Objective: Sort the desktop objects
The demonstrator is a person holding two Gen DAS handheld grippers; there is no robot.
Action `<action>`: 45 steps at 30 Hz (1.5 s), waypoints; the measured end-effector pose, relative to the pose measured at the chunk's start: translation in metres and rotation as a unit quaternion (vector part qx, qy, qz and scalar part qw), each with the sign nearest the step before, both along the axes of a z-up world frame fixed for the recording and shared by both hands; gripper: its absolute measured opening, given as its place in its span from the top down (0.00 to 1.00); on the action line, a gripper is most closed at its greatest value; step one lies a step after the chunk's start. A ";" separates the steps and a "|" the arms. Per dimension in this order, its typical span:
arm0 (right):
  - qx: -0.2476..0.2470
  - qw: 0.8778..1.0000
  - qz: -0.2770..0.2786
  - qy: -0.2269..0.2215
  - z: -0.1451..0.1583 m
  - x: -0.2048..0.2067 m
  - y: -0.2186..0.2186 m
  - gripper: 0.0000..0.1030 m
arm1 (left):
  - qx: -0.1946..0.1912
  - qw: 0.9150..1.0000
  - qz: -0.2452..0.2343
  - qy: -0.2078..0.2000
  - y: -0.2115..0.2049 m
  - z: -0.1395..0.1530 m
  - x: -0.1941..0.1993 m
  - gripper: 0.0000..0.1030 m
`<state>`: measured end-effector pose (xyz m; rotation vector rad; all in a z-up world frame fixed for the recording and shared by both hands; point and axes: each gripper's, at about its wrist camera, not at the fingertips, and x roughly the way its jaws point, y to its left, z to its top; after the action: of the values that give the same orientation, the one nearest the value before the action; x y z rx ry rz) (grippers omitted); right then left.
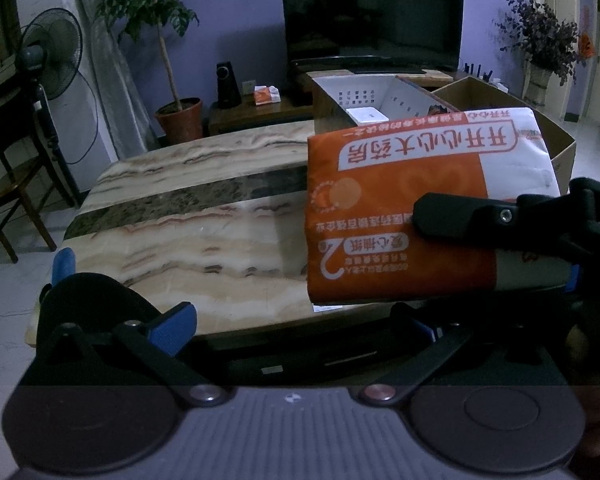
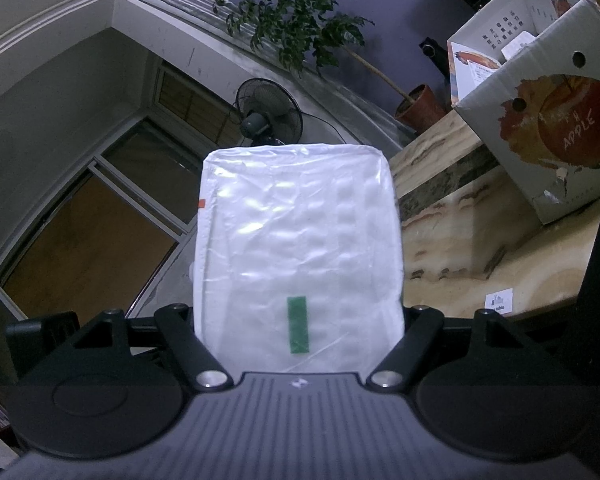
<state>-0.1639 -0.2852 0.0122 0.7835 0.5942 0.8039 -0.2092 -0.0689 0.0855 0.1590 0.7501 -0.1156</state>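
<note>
An orange and white tissue pack (image 1: 404, 208) hangs above the marble table (image 1: 188, 216), held by my right gripper, whose black finger (image 1: 456, 216) presses on its top face. In the right wrist view the pack's white underside (image 2: 300, 252) fills the space between the fingers, tilted up off the table (image 2: 480, 248). My left gripper (image 1: 300, 324) is open and empty at the table's near edge, below and left of the pack; its blue pads (image 1: 172, 328) stand wide apart.
An open apple carton (image 1: 364, 100) with a small white box inside stands at the table's far side; it also shows in the right wrist view (image 2: 540, 112). A brown cardboard box (image 1: 540, 128) sits beside it. A fan (image 1: 48, 60), chair, plant and TV stand beyond.
</note>
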 end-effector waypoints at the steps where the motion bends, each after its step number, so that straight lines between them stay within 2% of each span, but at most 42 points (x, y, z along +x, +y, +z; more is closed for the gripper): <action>1: 0.000 1.000 0.000 0.000 0.000 0.000 0.000 0.25 | 0.000 1.000 0.000 0.000 0.000 0.000 0.000 0.01; 28: 0.003 1.000 0.000 0.011 -0.005 0.002 -0.002 0.25 | -0.007 1.000 0.012 0.014 0.007 -0.002 0.005 0.01; 45: 0.000 1.000 0.001 0.016 -0.005 0.003 -0.001 0.25 | -0.022 0.998 0.022 0.048 0.013 -0.016 0.014 0.01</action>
<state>-0.1606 -0.2859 0.0073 0.7971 0.6231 0.7944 -0.1948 -0.0558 0.0694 0.0960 0.8452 -0.0977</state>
